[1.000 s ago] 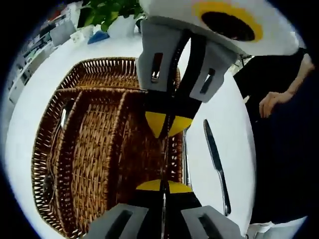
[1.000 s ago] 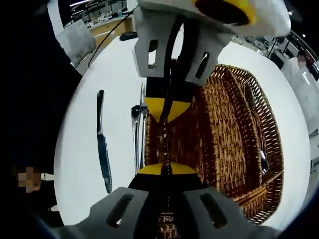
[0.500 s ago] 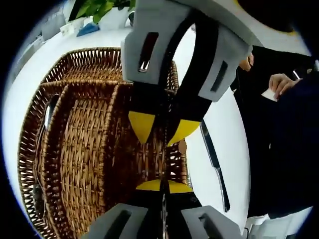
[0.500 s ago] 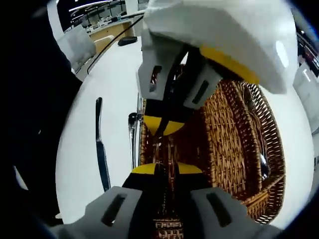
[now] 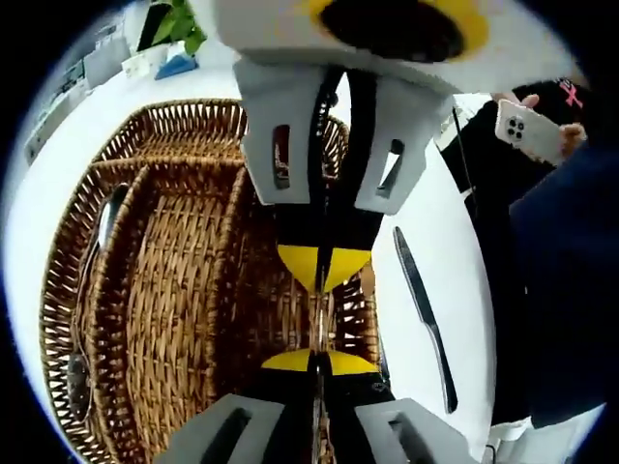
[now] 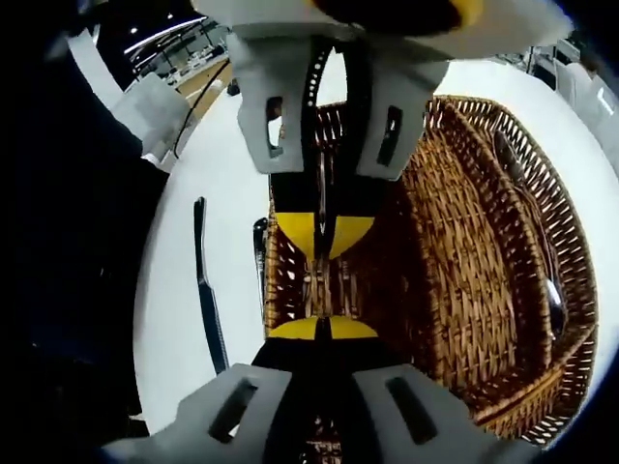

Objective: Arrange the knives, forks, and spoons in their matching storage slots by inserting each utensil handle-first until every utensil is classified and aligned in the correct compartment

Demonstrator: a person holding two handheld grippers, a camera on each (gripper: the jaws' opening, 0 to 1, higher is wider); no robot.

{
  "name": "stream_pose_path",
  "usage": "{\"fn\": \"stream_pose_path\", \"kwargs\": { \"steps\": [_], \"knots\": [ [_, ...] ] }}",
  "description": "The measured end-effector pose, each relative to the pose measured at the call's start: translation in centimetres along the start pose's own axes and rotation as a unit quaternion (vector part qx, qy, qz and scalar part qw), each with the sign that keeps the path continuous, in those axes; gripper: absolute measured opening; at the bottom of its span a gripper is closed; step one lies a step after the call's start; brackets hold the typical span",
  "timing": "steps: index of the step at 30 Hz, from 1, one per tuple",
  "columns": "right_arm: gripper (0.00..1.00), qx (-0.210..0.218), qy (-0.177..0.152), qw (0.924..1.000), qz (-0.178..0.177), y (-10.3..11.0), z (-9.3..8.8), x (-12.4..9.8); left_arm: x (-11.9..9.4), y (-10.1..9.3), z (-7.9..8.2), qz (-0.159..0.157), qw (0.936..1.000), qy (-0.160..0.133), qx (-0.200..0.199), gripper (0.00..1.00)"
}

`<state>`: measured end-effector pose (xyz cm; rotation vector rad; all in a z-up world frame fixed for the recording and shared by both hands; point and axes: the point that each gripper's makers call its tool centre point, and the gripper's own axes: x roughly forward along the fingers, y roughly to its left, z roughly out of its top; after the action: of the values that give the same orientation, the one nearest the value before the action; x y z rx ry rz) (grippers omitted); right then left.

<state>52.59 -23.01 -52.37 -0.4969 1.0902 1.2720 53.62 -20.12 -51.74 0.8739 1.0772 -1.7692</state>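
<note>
– Two grippers on one piece: what are you holding, and how?

– Your left gripper (image 5: pixel 319 360) and right gripper (image 5: pixel 324 269) meet tip to tip over the wicker basket (image 5: pixel 184 116), above the compartment along its knife-side wall. Both sets of jaws are pinched narrow on a slim metal utensil (image 5: pixel 317 324) that runs between them. You cannot tell from here whether it is a fork or a spoon.

– How will it behave?

– Likely stiff, light and slick. A thin polished shank can pivot or slide in a pinch, so hold the flat of the handle and keep both ends level.

– What is in the basket?

– One spoon (image 6: pixel 522 184) lies along the compartment farthest from the knife. The middle compartment looks bare. The one under your jaws is too hidden to read.

– And outside the basket?

– A table knife (image 5: pixel 423 309) lies on the white table (image 5: pixel 445 232), near the basket's wall and parallel to it. Between knife and basket, just beside the wall, another utensil (image 6: pixel 259 261) waits; its type is unclear.
</note>
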Motion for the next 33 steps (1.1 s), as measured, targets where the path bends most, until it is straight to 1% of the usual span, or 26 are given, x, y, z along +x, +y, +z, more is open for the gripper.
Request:
{"fn": "stream_pose_path", "kwargs": {
  "steps": [3, 5, 6, 7, 8, 9, 12, 13, 14, 15, 16, 18, 19, 20, 23, 26, 28, 29, 30, 31, 32, 33],
  "knots": [
    [0.0, 0.013, -0.001, 0.9996, 0.025, 0.4, 0.1, 0.0, 0.1, -0.1, -0.2, -0.01, 0.9999, -0.002, -0.01, 0.02],
    [0.0, 0.015, 0.0, 0.9993, 0.033, 0.5, 0.1, 0.1, 0.0, -0.2, -0.3, -0.016, 0.9998, -0.001, -0.015, 0.02],
    [0.0, 0.022, -0.007, 0.9986, 0.047, 0.8, 0.3, 0.1, -0.1, -0.6, -0.5, -0.032, 0.9992, 0.004, -0.025, 0.02],
    [0.0, 0.033, -0.018, 0.9973, 0.064, 1.3, 0.7, 0.1, -0.1, -0.8, -0.7, -0.037, 0.9989, 0.009, -0.028, 0.02],
    [0.0, 0.025, -0.007, 0.9983, 0.052, 1.0, 0.3, 0.2, 0.0, -0.7, -0.7, -0.036, 0.9988, 0.006, -0.033, 0.02],
    [0.0, 0.018, -0.004, 0.9986, 0.05, 1.0, 0.2, 0.3, 0.0, -0.6, -0.6, -0.036, 0.9987, 0.004, -0.037, 0.02],
    [0.0, -0.003, 0.001, 0.9991, 0.043, 1.0, 0.3, 0.7, 0.1, -0.6, -0.7, -0.044, 0.9978, 0.014, -0.047, 0.01],
    [0.01, -0.014, 0.004, 0.9991, 0.039, 0.9, 0.4, 0.7, 0.1, -0.9, -0.8, -0.056, 0.9967, 0.02, -0.056, 0.01],
    [0.04, -0.024, 0.007, 0.9994, 0.024, 0.6, 0.5, 0.7, 0.2, -0.8, -0.6, -0.057, 0.9967, 0.018, -0.055, 0.01],
    [0.07, -0.031, 0.007, 0.9993, 0.017, 0.3, 0.5, 0.6, 0.2, -0.9, -0.7, -0.06, 0.9964, 0.024, -0.056, 0.01],
    [0.09, -0.032, 0.005, 0.9993, 0.018, 0.3, 0.6, 0.6, 0.2, -1.0, -0.8, -0.065, 0.996, 0.029, -0.053, 0.02],
    [0.04, -0.022, -0.006, 0.9993, 0.031, 0.7, 0.7, 0.4, 0.4, -1.0, -1.0, -0.066, 0.9961, 0.032, -0.049, 0.02],
    [0.01, -0.024, -0.004, 0.9991, 0.034, 0.9, 0.5, 0.5, 0.7, -0.9, -1.0, -0.06, 0.9969, 0.033, -0.038, 0.02],
    [0.01, -0.031, 0.001, 0.999, 0.031, 0.9, 0.2, 0.6, 0.8, -0.9, -0.9, -0.058, 0.9973, 0.031, -0.032, 0.02],
    [0.02, -0.024, 0.001, 0.9994, 0.024, 0.6, -0.3, 0.8, 1.2, -0.9, -0.7, -0.047, 0.9986, 0.021, -0.011, 0.02],
    [0.06, -0.027, 0.0, 0.9996, 0.004, 0.0, -0.5, 0.1, 1.2, -0.8, -0.9, -0.037, 0.9992, 0.017, -0.007, 0.02],
    [0.06, -0.005, -0.024, 0.9997, 0.007, -0.2, 0.1, -0.4, 1.2, -0.6, -0.9, -0.03, 0.9994, 0.012, -0.004, 0.02],
    [0.05, 0.0, -0.026, 0.9996, 0.011, -0.3, 0.0, -0.6, 1.2, -0.6, -0.9, -0.031, 0.9995, 0.009, -0.006, 0.02],
    [0.05, -0.002, -0.022, 0.9997, 0.009, -0.5, -0.1, -0.5, 1.1, -0.5, -0.8, -0.028, 0.9996, 0.007, -0.007, 0.03],
    [0.02, -0.001, -0.019, 0.9998, 0.011, -0.4, -0.3, -0.4, 1.0, -0.3, -0.8, -0.026, 0.9996, 0.007, -0.007, 0.03],
    [0.01, -0.006, -0.014, 0.9997, 0.021, -0.1, -0.4, -0.2, 0.8, -0.2, -0.8, -0.024, 0.9997, 0.007, -0.007, 0.03],
    [0.01, -0.007, -0.012, 0.9998, 0.017, -0.2, -0.4, -0.1, 0.6, -0.4, -0.7, -0.028, 0.9996, 0.004, -0.007, 0.03]
  ]
}}
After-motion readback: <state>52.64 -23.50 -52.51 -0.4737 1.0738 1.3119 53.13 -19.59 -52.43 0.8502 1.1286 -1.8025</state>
